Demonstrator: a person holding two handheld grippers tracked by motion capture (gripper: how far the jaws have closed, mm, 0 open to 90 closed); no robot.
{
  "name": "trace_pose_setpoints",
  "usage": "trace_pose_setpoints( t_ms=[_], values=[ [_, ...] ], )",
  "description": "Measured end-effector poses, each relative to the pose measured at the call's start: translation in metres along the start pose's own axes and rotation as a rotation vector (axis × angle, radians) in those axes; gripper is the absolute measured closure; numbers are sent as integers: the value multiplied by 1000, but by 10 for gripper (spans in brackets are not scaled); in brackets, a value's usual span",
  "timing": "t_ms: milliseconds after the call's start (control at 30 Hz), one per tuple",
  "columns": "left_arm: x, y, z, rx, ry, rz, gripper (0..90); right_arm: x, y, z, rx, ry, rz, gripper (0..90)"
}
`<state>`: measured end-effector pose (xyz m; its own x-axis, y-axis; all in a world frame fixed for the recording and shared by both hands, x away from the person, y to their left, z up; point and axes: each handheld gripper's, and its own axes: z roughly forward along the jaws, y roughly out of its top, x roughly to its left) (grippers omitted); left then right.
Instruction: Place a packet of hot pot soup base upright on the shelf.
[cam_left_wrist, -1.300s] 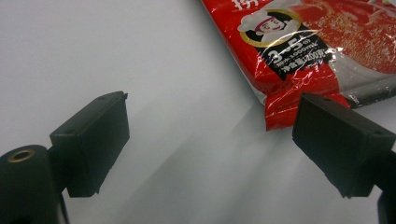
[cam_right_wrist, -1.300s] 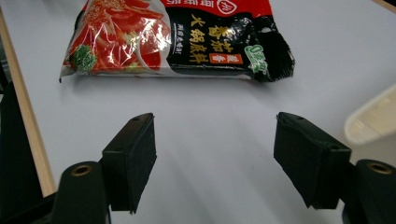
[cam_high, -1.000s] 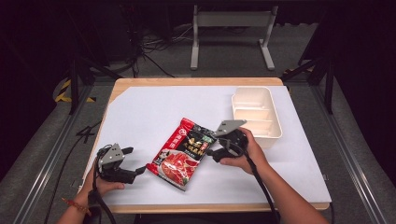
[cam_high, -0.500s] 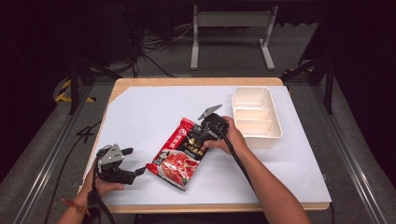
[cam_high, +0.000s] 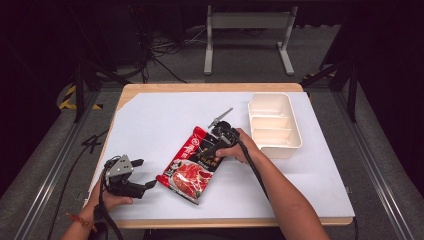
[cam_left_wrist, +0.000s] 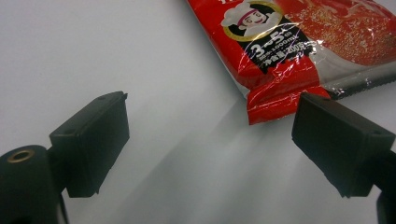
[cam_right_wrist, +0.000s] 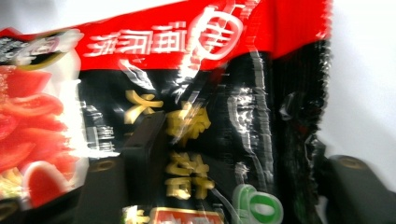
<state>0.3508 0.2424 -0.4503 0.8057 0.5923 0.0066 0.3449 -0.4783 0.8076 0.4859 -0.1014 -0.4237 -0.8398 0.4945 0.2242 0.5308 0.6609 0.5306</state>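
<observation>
One red food packet (cam_high: 192, 162) lies mid-table, left of the white tray (cam_high: 274, 125). Right gripper (cam_high: 216, 145) sits on its far end, jaws straddling it; whether it's clamped, I cannot tell. Left gripper (cam_high: 141, 173) is spread wide, empty, by the near corner. Likely light, floppy and slick, so pinch a sealed edge.

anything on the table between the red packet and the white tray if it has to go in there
Nothing visible does. The red seasoning packet lies left of the white divided tray, with only bare white tabletop between them. The right gripper is already over the packet's tray-side edge.
</observation>
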Motion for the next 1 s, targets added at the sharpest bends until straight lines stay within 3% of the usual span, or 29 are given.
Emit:
trace_pose_setpoints(
  t_ms=[33, 67, 100, 300, 367, 533, 667, 700, 1000],
  values=[
    [0, 0, 0, 2, -3, -2, 120, 1, 1, 0, 6, -8, -6, 434],
    [0, 0, 1, 5, -5, -2, 120, 2, 2, -2, 9, -16, -12, 528],
    [0, 0, 1, 5, -5, -2, 119, 2, 2, -2, 9, -16, -12, 528],
    [1, 0, 2, 13, -6, -2, 120, -2, 2, -7, -28, -69, -3, 829],
    [1, -1, 2, 13, -8, -2, 121, 0, 4, -8, -27, -89, -24, 868],
    [2, -1, 0, 7, 0, -3, 121, 10, 12, -22, -28, -118, -104, 877],
    [3, -2, -1, -2, -7, -10, 121, 20, 21, -36, -68, -120, -153, 877],
    [3, -2, -2, -7, -10, -17, 121, 28, 27, -44, -95, -118, -186, 878],
    [4, -2, -2, -13, -9, -25, 120, 61, 46, -80, -163, -155, -320, 877]
  ],
)
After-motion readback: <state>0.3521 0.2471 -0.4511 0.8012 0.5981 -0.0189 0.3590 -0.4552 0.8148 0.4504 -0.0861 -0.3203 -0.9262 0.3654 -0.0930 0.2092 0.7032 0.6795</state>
